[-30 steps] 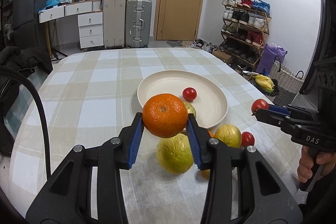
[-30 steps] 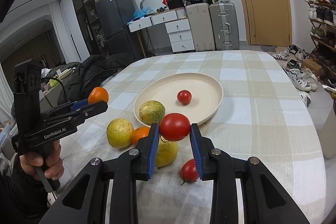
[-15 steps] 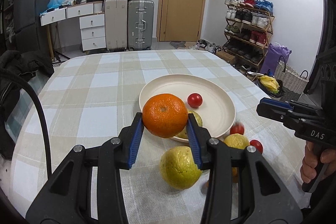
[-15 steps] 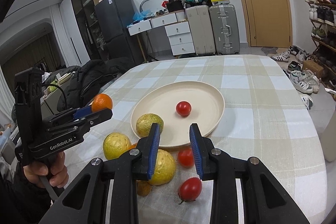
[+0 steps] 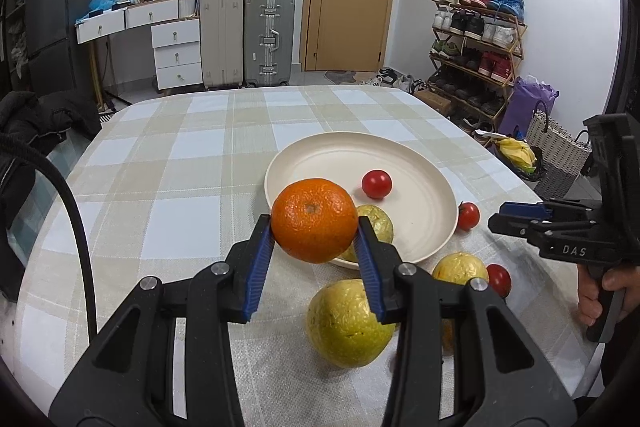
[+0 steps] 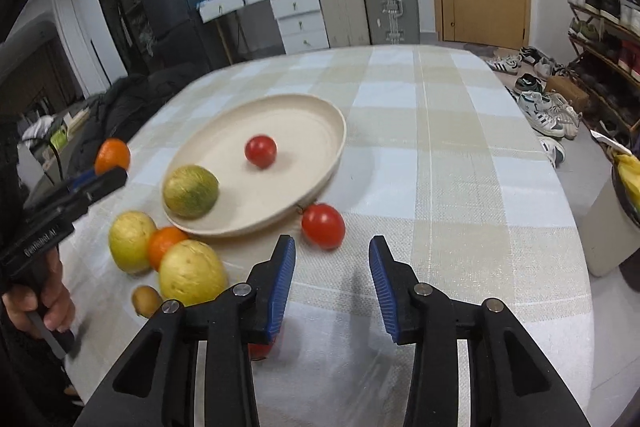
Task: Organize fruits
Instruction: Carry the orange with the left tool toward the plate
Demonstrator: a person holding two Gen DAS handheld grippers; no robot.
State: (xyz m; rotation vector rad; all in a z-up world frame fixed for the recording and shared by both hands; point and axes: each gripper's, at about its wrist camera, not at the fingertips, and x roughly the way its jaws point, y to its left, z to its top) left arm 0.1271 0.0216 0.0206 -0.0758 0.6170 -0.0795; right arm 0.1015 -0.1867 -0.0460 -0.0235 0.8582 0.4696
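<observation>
Left wrist view: left gripper (image 5: pixel 316 247) pinches an orange (image 5: pixel 315 219) between its blue pads, held above the near rim of the cream plate (image 5: pixel 420 163). On the plate: one tomato (image 5: pixel 376 184) and a green-yellow fruit (image 5: pixel 376 223), partly behind the orange. A second tomato (image 5: pixel 468 215) lies on the cloth just beside the plate's right rim.

Right wrist view: right gripper (image 6: pixel 332 283), jaws opening, nothing between them; that second tomato (image 6: pixel 323 225) sits just ahead of the tips, touching the plate's edge or nearly so. Only this view shows a small brownish fruit (image 6: pixel 146 301) and another orange (image 6: pixel 164 242) wedged between two yellow fruits, left of the gripper. Slightly blurred.

Checked tablecloth (image 6: pixel 460 147) lies bare right of and beyond the plate, out to the table's edge.
</observation>
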